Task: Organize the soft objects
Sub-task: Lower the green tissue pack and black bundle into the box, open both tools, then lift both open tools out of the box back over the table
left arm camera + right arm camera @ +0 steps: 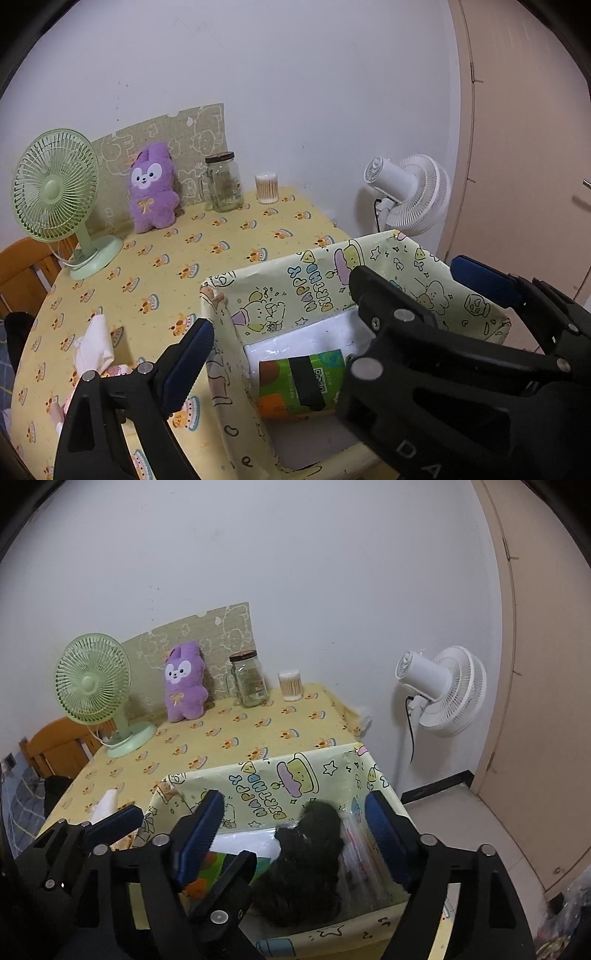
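A paper-lined storage box (295, 291) (258, 779) stands at the table's near right corner. A green tissue pack (301, 380) (207, 878) lies inside it. A black fuzzy soft item (306, 864) lies in the box between my right gripper's open fingers. My right gripper (295, 830) is open above the box. My left gripper (332, 314) is open, its left finger outside the box's left wall. A white cloth (94, 341) (105, 805) and pink items (118, 371) lie on the table left of the box. A purple plush (151, 190) (183, 690) leans at the back.
A green desk fan (55, 192) (94, 686) stands back left. A glass jar (221, 182) (249, 679) and a cotton swab tub (266, 188) (290, 685) stand at the back. A white floor fan (410, 194) (443, 690) stands right of the yellow table (207, 243).
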